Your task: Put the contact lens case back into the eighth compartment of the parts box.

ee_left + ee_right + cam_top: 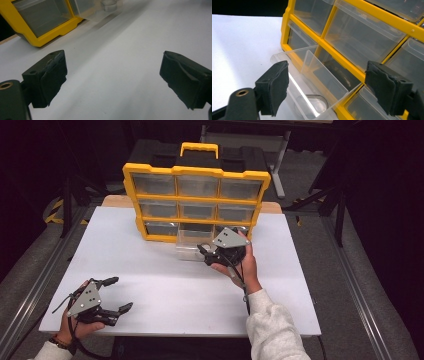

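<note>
a yellow organiser point(196, 200) with a grid of clear drawers is standing upright near the far edge of the white surface point(175, 285), its handle pointing up; the middle drawer of its bottom row, a clear drawer point(192, 242), is sticking out toward the person, its front end resting over the surface just ahead of the organiser's bottom rail; the right hand-held gripper point(206, 254) is hovering just beside that drawer's front right corner, toward the middle of the surface, with the person's right hand point(240, 265) wrapped around its body; in the right gripper view its jaws are standing wide apart with nothing between the pads, and the clear drawer point(317, 85) is lying between and beyond them, a small round transparent shape showing on its floor, too faint to identify; whether either jaw is touching the drawer wall is not clear; the left hand-held gripper point(120, 294) is resting low near the front left corner of the surface, well apart from the organiser, held by the person's left hand point(75, 325); its jaws are also spread wide and holding nothing, pointing across the bare surface toward the organiser; in the left gripper view the organiser's lower yellow corner point(50, 27) is sitting at the upper left, with the pulled-out drawer point(105, 7) blurred at the top edge.
</note>
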Demonstrator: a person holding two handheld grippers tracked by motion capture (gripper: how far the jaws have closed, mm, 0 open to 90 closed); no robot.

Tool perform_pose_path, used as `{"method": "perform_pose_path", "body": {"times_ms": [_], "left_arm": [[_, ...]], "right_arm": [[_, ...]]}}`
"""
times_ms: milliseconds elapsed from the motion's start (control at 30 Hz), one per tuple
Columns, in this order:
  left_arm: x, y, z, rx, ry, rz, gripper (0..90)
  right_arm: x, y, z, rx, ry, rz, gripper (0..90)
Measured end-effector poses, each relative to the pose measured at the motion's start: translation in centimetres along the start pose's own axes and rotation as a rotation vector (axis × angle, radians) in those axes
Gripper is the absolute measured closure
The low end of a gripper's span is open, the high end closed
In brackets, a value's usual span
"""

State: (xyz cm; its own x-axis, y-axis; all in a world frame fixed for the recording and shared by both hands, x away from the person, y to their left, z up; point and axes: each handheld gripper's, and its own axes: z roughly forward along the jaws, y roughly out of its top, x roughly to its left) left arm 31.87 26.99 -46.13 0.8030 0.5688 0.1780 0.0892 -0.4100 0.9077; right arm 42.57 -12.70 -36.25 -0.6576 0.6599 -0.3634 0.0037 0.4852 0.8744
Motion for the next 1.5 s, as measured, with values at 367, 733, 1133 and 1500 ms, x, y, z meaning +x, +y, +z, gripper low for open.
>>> {"method": "perform_pose_path", "body": {"times_ms": [367, 733, 1133, 1500], "left_arm": [[-0.1, 0.1, -0.2, -0.013, 0.002, 0.013, 8.4], [-0.2, 0.2, -0.2, -0.012, -0.002, 0.016, 8.4], [-0.2, 0.1, -0.1, -0.010, 0.000, 0.012, 8.4], [-0.2, 0.1, -0.1, -0.008, -0.003, 0.009, 8.5]], "right_arm": [[0.8, -0.9, -0.7, 0.015, 0.002, -0.010, 20.4], [0.9, -2.0, -2.5, 0.022, 0.019, -0.013, 20.3], [1.6, -2.7, -3.8, 0.020, 0.028, -0.051, 20.1], [2.1, -3.0, -4.9, 0.017, 0.043, -0.065, 19.5]]}}
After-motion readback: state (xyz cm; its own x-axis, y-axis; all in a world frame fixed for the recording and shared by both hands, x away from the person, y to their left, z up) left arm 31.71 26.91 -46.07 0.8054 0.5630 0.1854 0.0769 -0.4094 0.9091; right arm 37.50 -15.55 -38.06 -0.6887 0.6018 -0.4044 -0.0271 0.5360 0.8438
